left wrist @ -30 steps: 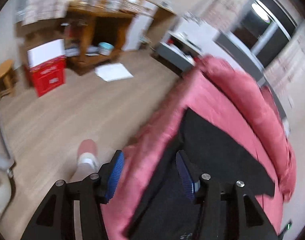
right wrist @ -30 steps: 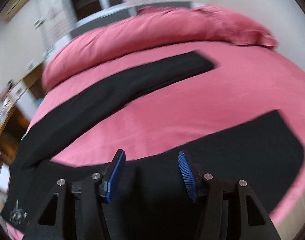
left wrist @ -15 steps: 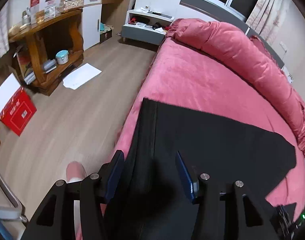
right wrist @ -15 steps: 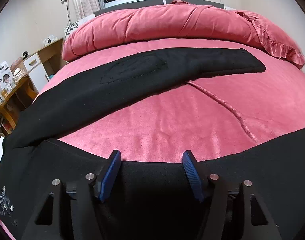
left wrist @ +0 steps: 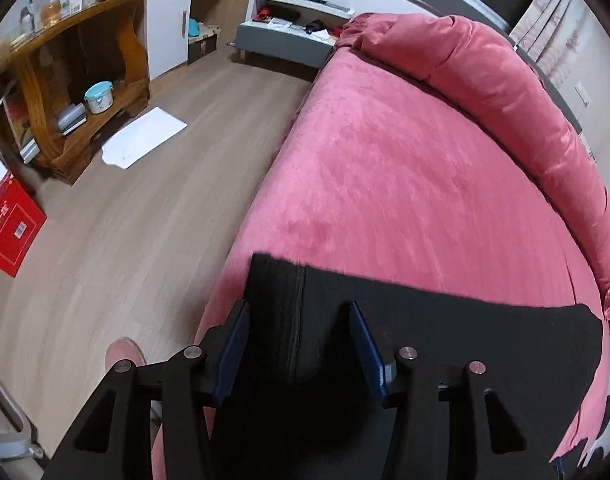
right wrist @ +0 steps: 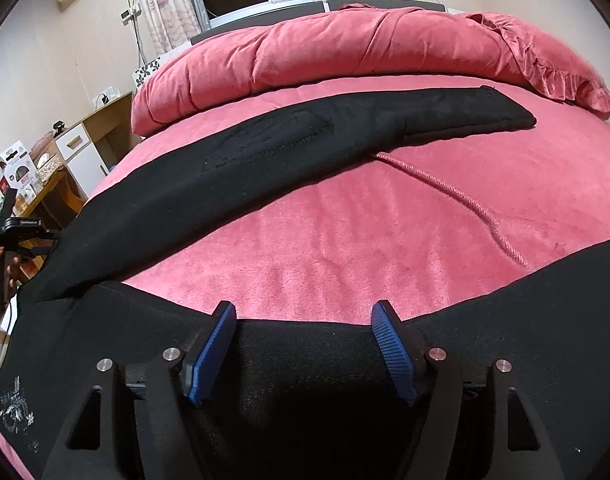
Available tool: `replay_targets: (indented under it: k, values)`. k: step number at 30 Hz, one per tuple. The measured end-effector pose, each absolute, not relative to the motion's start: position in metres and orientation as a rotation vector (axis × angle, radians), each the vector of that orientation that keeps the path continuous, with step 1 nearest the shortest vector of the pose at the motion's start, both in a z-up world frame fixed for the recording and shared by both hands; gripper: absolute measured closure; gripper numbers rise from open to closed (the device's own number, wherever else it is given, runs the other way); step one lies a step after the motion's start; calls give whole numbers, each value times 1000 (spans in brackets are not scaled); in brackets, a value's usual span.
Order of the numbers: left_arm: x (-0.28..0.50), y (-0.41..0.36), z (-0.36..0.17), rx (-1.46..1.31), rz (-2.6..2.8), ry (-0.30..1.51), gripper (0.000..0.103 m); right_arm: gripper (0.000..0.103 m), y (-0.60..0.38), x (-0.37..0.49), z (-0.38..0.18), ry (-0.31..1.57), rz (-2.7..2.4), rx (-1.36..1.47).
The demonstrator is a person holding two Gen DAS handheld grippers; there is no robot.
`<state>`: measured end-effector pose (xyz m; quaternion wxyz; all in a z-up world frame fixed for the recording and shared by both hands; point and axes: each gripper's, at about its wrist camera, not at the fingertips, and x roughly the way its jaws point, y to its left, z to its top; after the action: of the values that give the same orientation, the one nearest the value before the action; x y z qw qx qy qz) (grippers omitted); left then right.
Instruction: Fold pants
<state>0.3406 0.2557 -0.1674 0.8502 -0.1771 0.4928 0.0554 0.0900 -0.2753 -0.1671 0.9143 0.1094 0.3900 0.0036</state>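
Observation:
Black pants lie spread in a V on the pink bed. One leg runs to the far right and the other crosses the near edge. My right gripper hovers at the near leg's upper edge. Its jaws are opening, the cloth lies under them and the pads do not press on it. In the left wrist view the ribbed end of the pants lies by the bed's edge. My left gripper stands open low over that end. The seam runs between its blue pads.
A rolled pink duvet lines the bed's far side. A pink cord lies on the sheet. On the wood floor are a white paper, a red box, a wooden shelf and a pink-slippered foot.
My left gripper swung from over the floor onto the bed and sank toward the pants' end. The right gripper's jaws widened and it stayed at the near leg's edge.

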Motion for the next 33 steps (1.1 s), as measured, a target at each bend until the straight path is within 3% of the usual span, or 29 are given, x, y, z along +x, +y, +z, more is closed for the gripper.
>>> replay_targets:
  k: [2,5,7,9,11,14,17,20,21,22,23,27,33]
  values:
    - [345,254,-171,-336,116,1043,49,30,-276,90,-167,804,10,228]
    - [345,257,-179,-315,114,1025,32,29,-277,90,-167,804,17,238]
    - [344,270,-189,-416,157,1044,13,29,-277,90,-168,803,19,242]
    - [343,292,-206,-640,157,1082,8,29,-277,90,-168,803,19,241]
    - [340,306,-219,-796,123,1098,10,29,-277,90,-168,803,20,242]
    - [339,301,-211,-728,117,1087,15,29,-278,90,-168,803,22,246]
    - [337,290,-195,-607,174,1052,27,29,-278,89,-168,802,22,246]
    - [336,276,-181,-478,213,1027,52,29,-278,90,-168,803,22,245]
    - [337,268,-176,-406,215,1018,68,29,-278,90,-168,803,22,245]
    - [338,258,-169,-327,198,1005,90,29,-278,90,-167,803,22,245]
    - [338,249,-163,-253,197,1003,95,29,-278,90,-167,803,22,245]
    - [328,225,-137,-99,198,935,96,29,-278,89,-168,803,23,246]
    - [292,230,-101,-250,110,842,97,29,-278,89,-168,804,23,245]
